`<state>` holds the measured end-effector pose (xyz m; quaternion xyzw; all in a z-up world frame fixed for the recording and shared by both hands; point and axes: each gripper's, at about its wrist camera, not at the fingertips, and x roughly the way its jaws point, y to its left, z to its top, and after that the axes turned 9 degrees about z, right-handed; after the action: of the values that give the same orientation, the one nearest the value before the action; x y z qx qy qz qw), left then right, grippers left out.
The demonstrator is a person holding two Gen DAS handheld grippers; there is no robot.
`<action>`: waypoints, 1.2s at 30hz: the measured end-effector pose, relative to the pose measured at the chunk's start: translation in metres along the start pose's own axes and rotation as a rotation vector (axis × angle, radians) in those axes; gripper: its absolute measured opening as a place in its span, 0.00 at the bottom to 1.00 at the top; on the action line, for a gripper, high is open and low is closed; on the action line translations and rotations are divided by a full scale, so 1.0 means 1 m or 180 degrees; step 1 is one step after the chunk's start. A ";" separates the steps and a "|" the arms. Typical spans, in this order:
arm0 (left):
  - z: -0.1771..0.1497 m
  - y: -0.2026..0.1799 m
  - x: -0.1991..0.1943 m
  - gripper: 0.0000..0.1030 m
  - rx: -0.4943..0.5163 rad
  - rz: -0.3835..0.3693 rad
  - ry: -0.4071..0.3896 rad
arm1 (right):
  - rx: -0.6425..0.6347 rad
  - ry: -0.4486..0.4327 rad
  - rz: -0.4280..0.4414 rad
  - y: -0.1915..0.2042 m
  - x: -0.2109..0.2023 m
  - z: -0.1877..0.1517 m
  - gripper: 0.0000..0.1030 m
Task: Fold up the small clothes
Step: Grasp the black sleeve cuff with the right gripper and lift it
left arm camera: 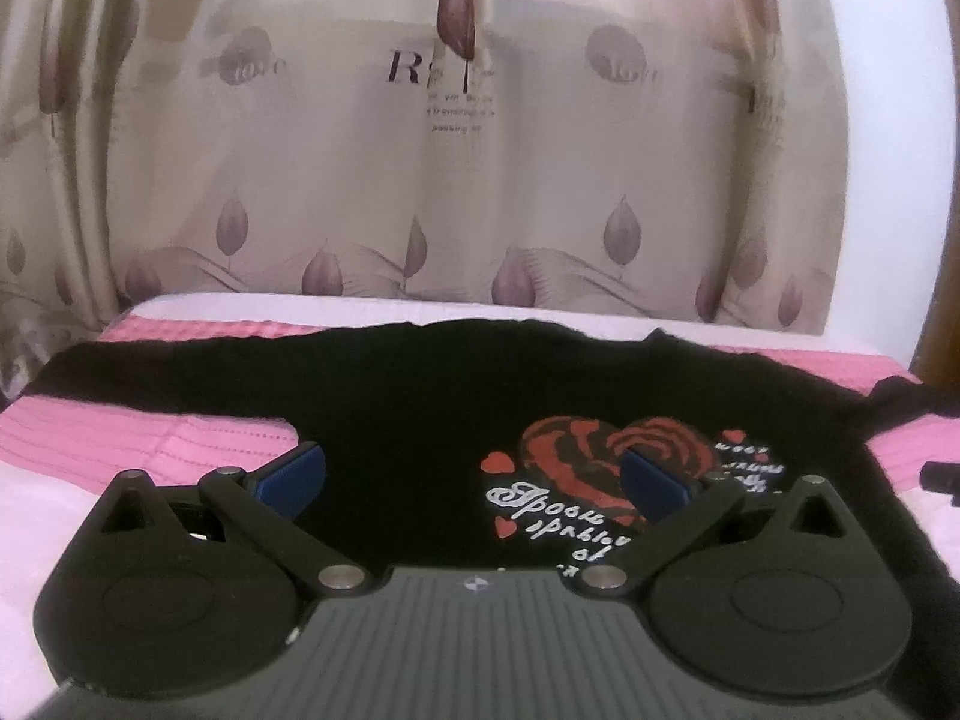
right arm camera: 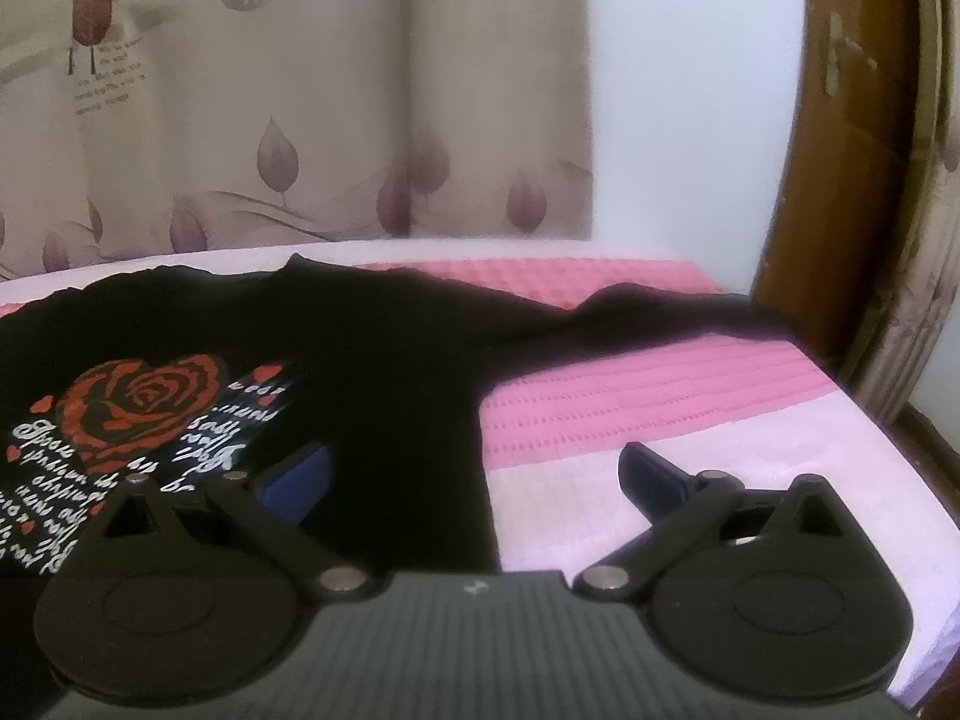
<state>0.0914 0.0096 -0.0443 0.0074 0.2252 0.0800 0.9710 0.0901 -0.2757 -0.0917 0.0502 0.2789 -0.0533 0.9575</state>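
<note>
A black long-sleeved top (left arm camera: 420, 408) lies spread flat on the pink bed cover, with a red rose print and white script (left arm camera: 576, 468) on its front. Its sleeves reach out to both sides (right arm camera: 648, 318). My left gripper (left arm camera: 474, 483) hovers open just above the shirt's body, one blue pad (left arm camera: 294, 480) near the left armpit and the other over the rose print. My right gripper (right arm camera: 474, 477) is open too, straddling the shirt's right side edge (right arm camera: 486, 480): its left pad (right arm camera: 300, 480) is over black cloth, its right one over the pale cover. Neither holds anything.
The bed cover (right arm camera: 630, 396) is pink with a paler band near me. A leaf-patterned curtain (left arm camera: 456, 180) hangs behind the bed. A white wall and a brown wooden door with a handle (right arm camera: 840, 120) stand at the right, close to the bed's corner.
</note>
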 end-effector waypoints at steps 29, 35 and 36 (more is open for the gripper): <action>-0.029 0.007 0.048 1.00 -0.0435 0.0192 0.0235 | 0.2614 -0.0588 0.0614 -0.340 0.129 0.040 0.50; -0.030 0.011 0.056 1.00 -0.0494 0.0184 0.0377 | 0.3130 -0.0698 0.0574 -0.383 0.162 0.037 0.54; -0.030 0.011 0.056 1.00 -0.0503 0.0183 0.0390 | 0.3173 -0.0705 0.0589 -0.387 0.166 0.036 0.54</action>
<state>0.1265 0.0289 -0.0953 -0.0677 0.2768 0.1255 0.9503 0.1978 -0.6750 -0.1765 0.5186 0.1110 -0.0997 0.8419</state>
